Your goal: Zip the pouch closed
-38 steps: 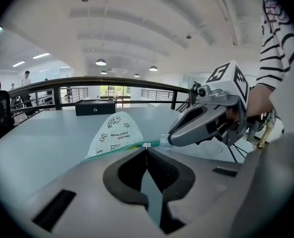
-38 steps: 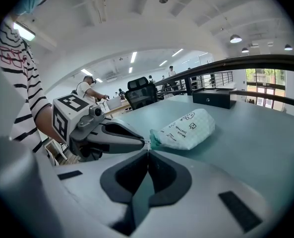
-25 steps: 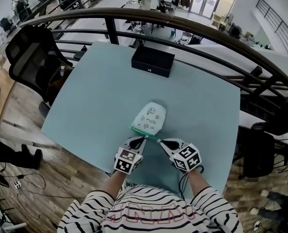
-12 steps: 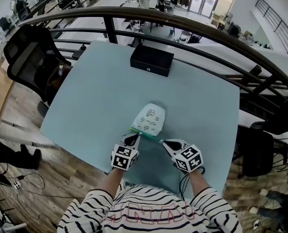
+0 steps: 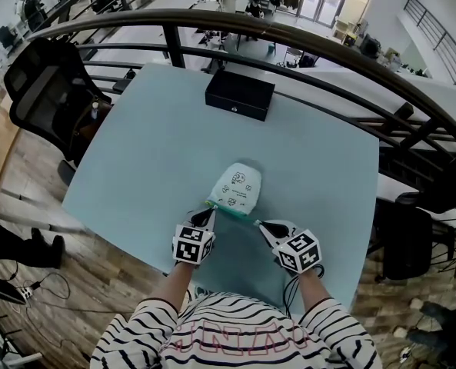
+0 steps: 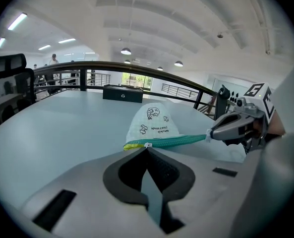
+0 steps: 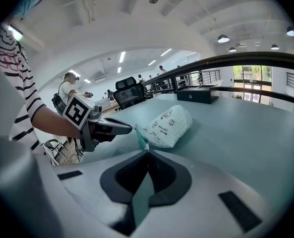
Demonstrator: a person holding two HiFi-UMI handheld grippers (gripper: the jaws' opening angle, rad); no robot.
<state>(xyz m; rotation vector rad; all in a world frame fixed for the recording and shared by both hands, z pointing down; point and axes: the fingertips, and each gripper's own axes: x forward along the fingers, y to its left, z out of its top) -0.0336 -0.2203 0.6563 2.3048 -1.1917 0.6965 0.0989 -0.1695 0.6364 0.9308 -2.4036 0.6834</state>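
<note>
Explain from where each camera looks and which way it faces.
Head view: on the person's head, steeply down at the table and pouch; striped sleeves, left gripper, right gripper show.
Left gripper view: on the left gripper, along its shut jaws toward the pouch's zipper; right gripper shows.
Right gripper view: on the right gripper, toward the pouch's other end; left gripper and sleeve show.
Shared: both gripper views see the pouch and black box.

You wear a white shirt point(image 5: 235, 337) with black stripes and pink letters, and your left gripper point(image 5: 209, 211) and right gripper point(image 5: 257, 223) are grey, each with a white cube point(image 5: 191, 246) of black squares.
</note>
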